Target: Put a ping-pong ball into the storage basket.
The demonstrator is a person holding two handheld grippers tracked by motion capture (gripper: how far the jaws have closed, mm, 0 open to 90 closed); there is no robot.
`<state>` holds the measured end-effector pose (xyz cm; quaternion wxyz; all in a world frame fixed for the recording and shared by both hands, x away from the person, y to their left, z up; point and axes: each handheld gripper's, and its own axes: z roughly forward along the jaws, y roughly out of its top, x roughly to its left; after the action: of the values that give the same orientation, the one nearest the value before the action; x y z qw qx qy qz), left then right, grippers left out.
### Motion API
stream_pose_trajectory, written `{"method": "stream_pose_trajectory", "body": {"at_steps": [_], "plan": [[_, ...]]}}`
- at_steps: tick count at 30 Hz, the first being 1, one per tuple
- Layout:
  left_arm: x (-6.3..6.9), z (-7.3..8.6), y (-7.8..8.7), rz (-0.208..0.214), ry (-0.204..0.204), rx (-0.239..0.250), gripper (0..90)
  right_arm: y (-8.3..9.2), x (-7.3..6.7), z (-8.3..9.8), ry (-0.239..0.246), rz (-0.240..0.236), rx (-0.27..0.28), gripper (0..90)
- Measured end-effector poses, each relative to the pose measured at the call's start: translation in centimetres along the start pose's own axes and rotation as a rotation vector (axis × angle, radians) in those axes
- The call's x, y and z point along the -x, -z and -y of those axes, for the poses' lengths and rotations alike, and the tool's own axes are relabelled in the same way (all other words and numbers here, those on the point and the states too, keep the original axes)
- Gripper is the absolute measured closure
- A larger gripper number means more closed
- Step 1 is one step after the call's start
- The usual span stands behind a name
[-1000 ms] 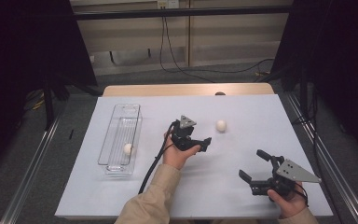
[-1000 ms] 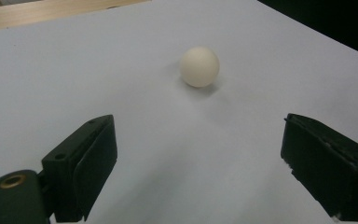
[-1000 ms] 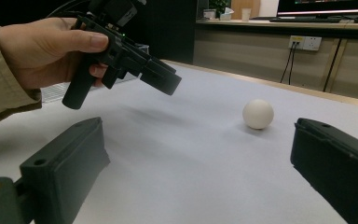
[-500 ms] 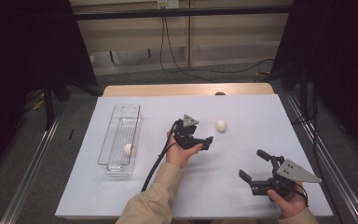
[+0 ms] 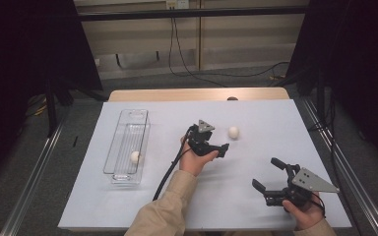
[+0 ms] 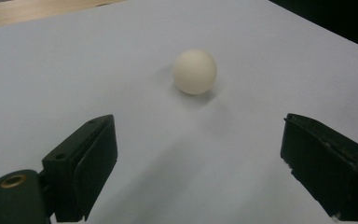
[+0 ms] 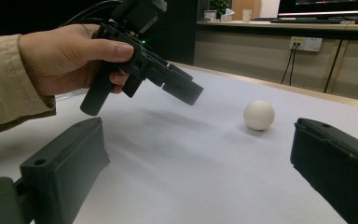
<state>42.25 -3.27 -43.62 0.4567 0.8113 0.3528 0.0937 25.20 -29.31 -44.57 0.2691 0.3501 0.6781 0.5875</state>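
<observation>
A white ball (image 5: 234, 132) lies on the white table cover, right of centre. My left gripper (image 5: 220, 141) hovers just left of and nearer than the ball, aimed at it, jaws open and empty. In the left gripper view the ball (image 6: 195, 71) sits ahead of the left gripper (image 6: 198, 163), beyond the jaw tips. My right gripper (image 5: 267, 173) rests near the front right, open and empty. In the right gripper view, past the right gripper (image 7: 205, 172), I see the ball (image 7: 258, 115) and the left gripper (image 7: 186, 91) in a hand. A second white ball (image 5: 135, 157) lies inside the clear tray (image 5: 112, 147).
The clear tray stands lengthwise on the table's left side. A wooden strip (image 5: 197, 94) borders the far edge of the white cover. Metal rails (image 5: 34, 167) run along both sides of the table. The left gripper's cable (image 5: 170, 172) trails back along the sleeve.
My left gripper has edged slightly right, closer to the loose ball. The right gripper and both balls have stayed put.
</observation>
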Motion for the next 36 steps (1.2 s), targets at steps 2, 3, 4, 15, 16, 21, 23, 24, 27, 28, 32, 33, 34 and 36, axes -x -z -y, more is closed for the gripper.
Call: {"method": "stream_pose_trajectory", "body": {"at_steps": [2,3,4,15,16,21,23,24,27,28,32,33,34,36], "plan": [[0.1,0.0,-0.2,0.004,-0.001,0.001,10.9,0.0,0.0,0.0,0.000,0.000,0.001,3.0],[0.1,0.0,-0.3,0.005,0.002,0.002,10.9,0.0,0.0,0.0,0.001,-0.001,0.000,3.0],[0.1,0.0,-0.4,0.008,0.000,0.002,10.9,0.0,0.0,0.0,0.000,-0.001,0.000,3.0],[0.3,-0.3,-1.1,0.001,-0.013,-0.008,10.9,0.0,0.0,0.0,0.003,-0.004,0.002,3.0],[0.3,-0.3,-1.1,0.001,-0.015,-0.009,10.9,0.0,0.0,0.0,0.003,-0.005,0.002,3.0],[0.5,-0.5,-1.4,0.009,-0.007,-0.008,10.9,0.0,0.0,0.0,0.004,-0.005,0.002,3.0],[0.5,-0.6,-1.5,0.006,-0.011,-0.010,10.9,0.0,0.0,0.0,0.003,-0.005,0.002,3.0],[0.5,-0.6,-1.6,0.005,-0.008,-0.008,10.9,0.0,0.0,0.0,0.003,-0.005,0.002,3.0],[0.5,-0.7,-1.7,0.007,-0.015,-0.014,10.9,0.0,0.0,0.0,0.003,-0.006,0.003,3.0],[0.5,-0.7,-1.8,0.007,-0.012,-0.011,10.9,0.0,-0.1,0.0,0.002,-0.006,0.002,3.0],[0.6,-0.8,-2.0,0.003,-0.019,-0.012,10.9,0.0,-0.1,0.0,0.003,-0.007,0.004,3.0],[0.6,-0.8,-2.0,0.006,-0.020,-0.012,10.9,0.0,-0.1,0.0,0.003,-0.007,0.003,3.0],[0.6,-0.8,-2.0,0.006,-0.021,-0.013,10.9,0.0,0.0,0.0,0.004,-0.007,0.004,3.0],[0.6,-0.9,-2.1,0.003,-0.014,-0.010,11.0,0.0,0.0,0.0,0.004,-0.007,0.004,3.0]]}}
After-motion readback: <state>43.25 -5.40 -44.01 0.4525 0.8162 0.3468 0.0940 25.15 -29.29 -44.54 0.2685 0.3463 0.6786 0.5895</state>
